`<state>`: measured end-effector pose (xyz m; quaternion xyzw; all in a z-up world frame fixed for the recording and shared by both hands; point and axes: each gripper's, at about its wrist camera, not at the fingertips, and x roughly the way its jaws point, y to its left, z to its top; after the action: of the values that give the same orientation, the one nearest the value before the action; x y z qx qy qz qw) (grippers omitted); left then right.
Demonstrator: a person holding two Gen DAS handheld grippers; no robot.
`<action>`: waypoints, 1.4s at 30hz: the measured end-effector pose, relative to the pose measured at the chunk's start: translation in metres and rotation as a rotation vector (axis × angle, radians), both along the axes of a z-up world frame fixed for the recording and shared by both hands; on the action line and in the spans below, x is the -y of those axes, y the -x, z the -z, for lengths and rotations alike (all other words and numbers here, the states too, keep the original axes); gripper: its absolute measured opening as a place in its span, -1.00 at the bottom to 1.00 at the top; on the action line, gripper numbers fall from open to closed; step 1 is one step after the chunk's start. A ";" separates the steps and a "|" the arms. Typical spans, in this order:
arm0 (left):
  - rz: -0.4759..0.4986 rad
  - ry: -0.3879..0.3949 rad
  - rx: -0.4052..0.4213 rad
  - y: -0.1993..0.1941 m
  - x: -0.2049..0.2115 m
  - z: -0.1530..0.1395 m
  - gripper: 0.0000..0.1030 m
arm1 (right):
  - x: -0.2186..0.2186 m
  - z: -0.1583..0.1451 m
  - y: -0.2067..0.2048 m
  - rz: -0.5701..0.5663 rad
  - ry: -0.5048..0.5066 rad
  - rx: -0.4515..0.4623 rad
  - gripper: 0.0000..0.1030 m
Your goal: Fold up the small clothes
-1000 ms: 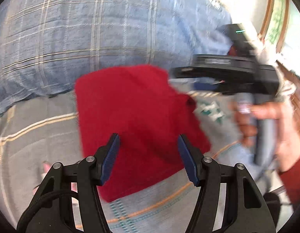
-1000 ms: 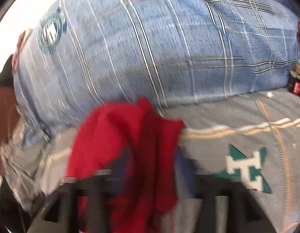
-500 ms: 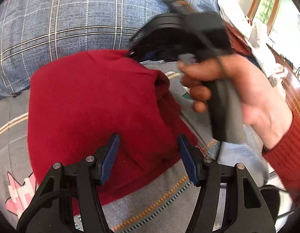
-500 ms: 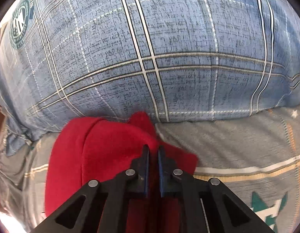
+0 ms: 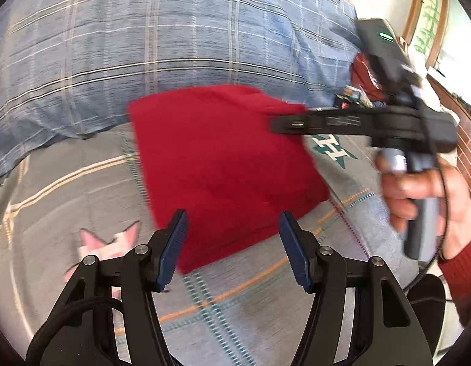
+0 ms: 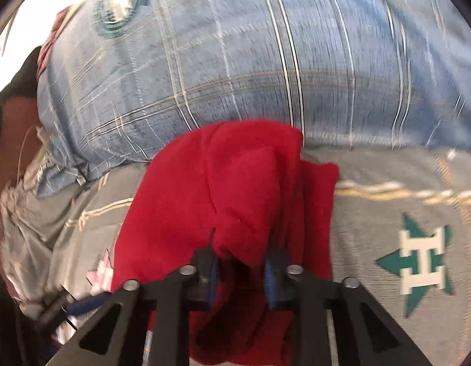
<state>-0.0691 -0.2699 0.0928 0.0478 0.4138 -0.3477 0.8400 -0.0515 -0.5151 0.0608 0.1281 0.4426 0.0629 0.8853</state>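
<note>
A red garment (image 5: 226, 164) lies folded on the grey patterned bedsheet (image 5: 83, 201), against a blue plaid pillow. My left gripper (image 5: 232, 241) is open and empty, its blue pads just short of the garment's near edge. My right gripper (image 5: 275, 122) reaches over the garment's right edge in the left wrist view. In the right wrist view my right gripper (image 6: 240, 265) has its jaws parted with a bunched fold of the red garment (image 6: 235, 189) bulging between them. The view is blurred, so I cannot tell whether the pads still press the cloth.
A large blue plaid pillow (image 5: 162, 36) fills the far side, also in the right wrist view (image 6: 265, 61). The bedsheet (image 6: 418, 259) carries green star prints. Clutter (image 5: 363, 76) lies at the far right near wooden furniture (image 5: 467, 140).
The right gripper's jaws, shut on the red cloth half a second ago, have parted. The right gripper has swung back to the garment's right edge. The left gripper has drawn back.
</note>
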 end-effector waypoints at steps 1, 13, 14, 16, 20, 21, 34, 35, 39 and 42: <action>-0.011 -0.008 0.013 0.000 -0.005 0.000 0.20 | 0.003 -0.007 0.011 -0.004 0.009 0.018 -0.69; -0.116 -0.023 0.020 -0.023 -0.003 0.004 0.20 | 0.022 -0.013 0.039 0.138 0.058 0.001 -0.07; -0.119 -0.023 0.024 -0.026 -0.002 0.003 0.20 | 0.023 -0.020 0.042 0.137 0.046 0.029 -0.07; -0.130 -0.026 0.035 -0.031 0.002 0.001 0.20 | 0.015 -0.032 0.044 0.105 0.036 0.076 -0.07; -0.164 -0.066 0.030 -0.042 0.008 0.007 0.19 | -0.012 -0.033 0.024 0.027 0.087 0.127 -0.14; -0.169 -0.075 0.021 -0.045 0.010 0.010 0.20 | -0.018 -0.028 0.016 0.018 0.108 0.120 -0.18; -0.163 -0.119 0.012 -0.052 0.018 0.022 0.21 | 0.000 0.012 -0.028 0.089 0.127 -0.006 -0.27; -0.162 -0.121 0.011 -0.052 0.018 0.022 0.21 | 0.000 0.004 -0.020 0.090 0.113 0.004 -0.26; -0.166 -0.120 0.008 -0.050 0.017 0.024 0.21 | -0.003 -0.009 0.014 0.075 0.126 0.048 -0.24; -0.172 -0.126 0.008 -0.049 0.018 0.026 0.21 | -0.009 0.009 0.022 0.083 0.198 0.022 -0.23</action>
<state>-0.0204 -0.2882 0.0672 0.0664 0.4340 -0.2476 0.8637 -0.0736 -0.5062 0.0516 0.0575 0.4312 -0.0164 0.9003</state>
